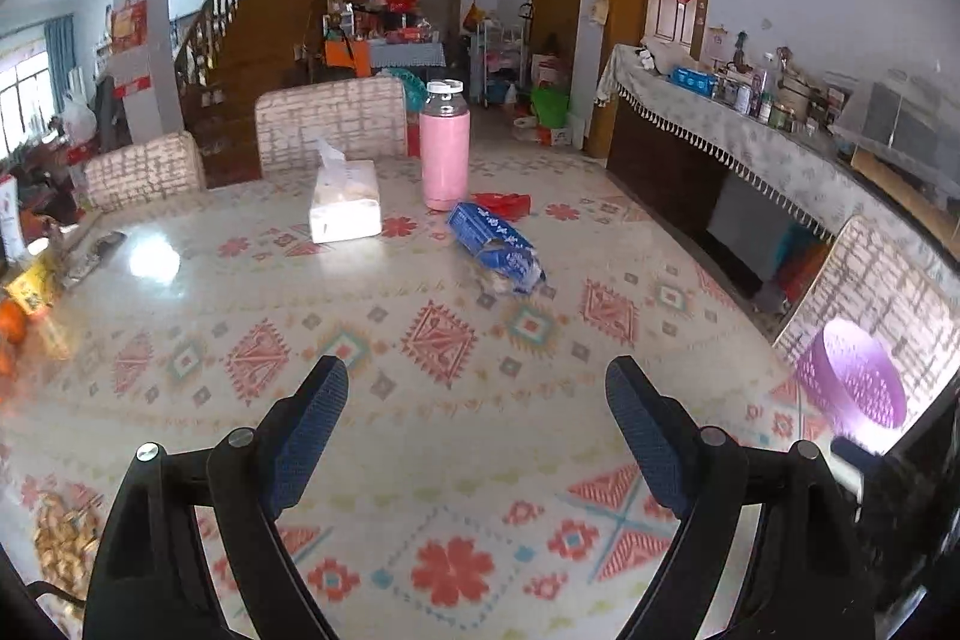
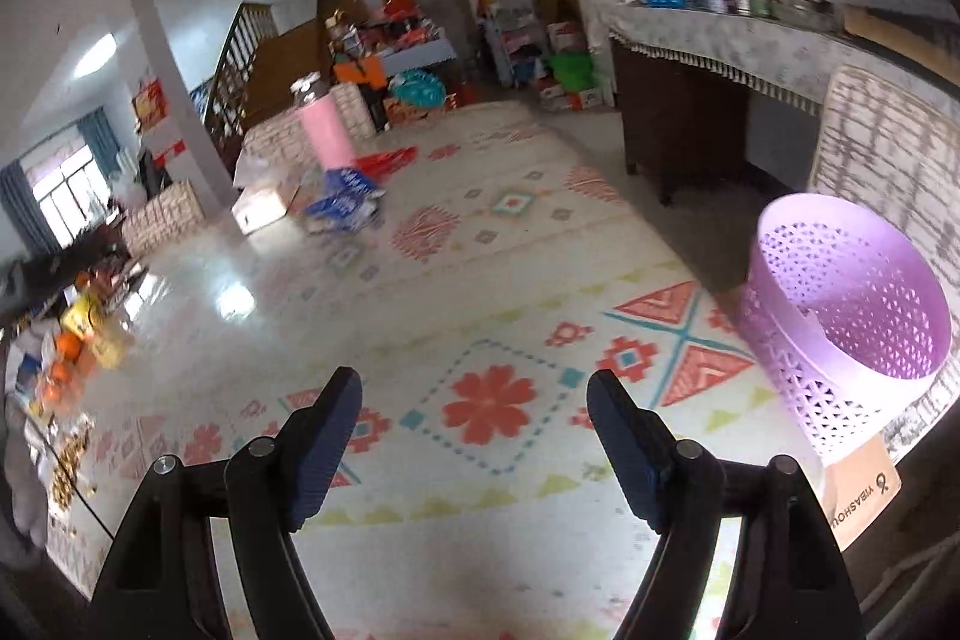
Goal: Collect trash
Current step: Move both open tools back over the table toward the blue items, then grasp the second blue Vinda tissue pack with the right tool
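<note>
Two grippers, left gripper [image 1: 477, 400] and right gripper [image 2: 474, 400], jaws apart, empty; reaching for blue wrapper [image 1: 495, 247] risks toppling pink bottle [image 1: 444, 148] just beside it.

table [image 1: 480, 448] middle bare; pink bottle [image 1: 444, 154], tissue box [image 1: 345, 208] far

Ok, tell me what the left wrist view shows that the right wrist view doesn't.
Left wrist view only: the open left tongs and the tissue box's upright tissue. Right wrist view only: the open right tongs, the purple basket's interior, apparently empty, and the cardboard under it. Both: the pink bottle, blue wrapper, red wrapper and patterned tabletop.
</note>
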